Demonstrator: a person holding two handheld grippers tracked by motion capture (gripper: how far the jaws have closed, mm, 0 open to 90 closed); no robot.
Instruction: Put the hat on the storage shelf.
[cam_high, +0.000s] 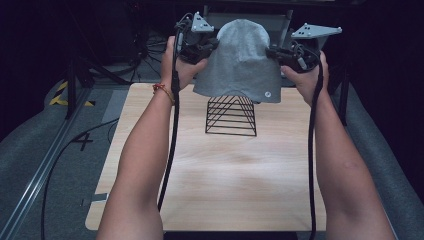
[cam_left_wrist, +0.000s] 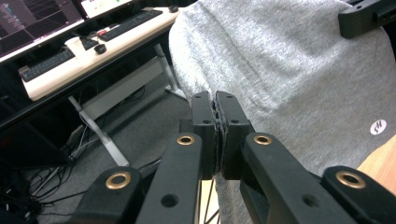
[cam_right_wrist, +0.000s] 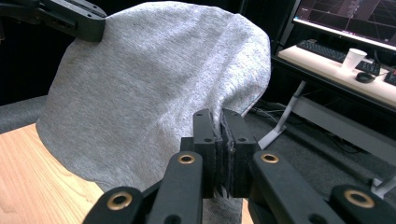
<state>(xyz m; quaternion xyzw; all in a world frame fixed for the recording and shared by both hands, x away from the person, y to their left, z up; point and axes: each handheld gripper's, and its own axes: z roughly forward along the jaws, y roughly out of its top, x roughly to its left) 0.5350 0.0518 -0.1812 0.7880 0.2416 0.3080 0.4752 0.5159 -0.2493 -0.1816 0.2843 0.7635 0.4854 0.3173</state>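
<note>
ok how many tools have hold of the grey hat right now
2. The left tool is shut on the left edge of the grey hat; the right tool is shut on its right edge, holding it above the black wire rack.

Right gripper (cam_right_wrist: 219, 116) up close, jaws pressed together on the edge of a grey cloth (cam_right_wrist: 149, 88) that drapes out above the wooden table (cam_right_wrist: 32, 177). The other gripper (cam_right_wrist: 70, 18) grips the cloth's far top corner. Off right, a white cup (cam_right_wrist: 353, 58) stands near a keyboard (cam_right_wrist: 327, 49).
</note>
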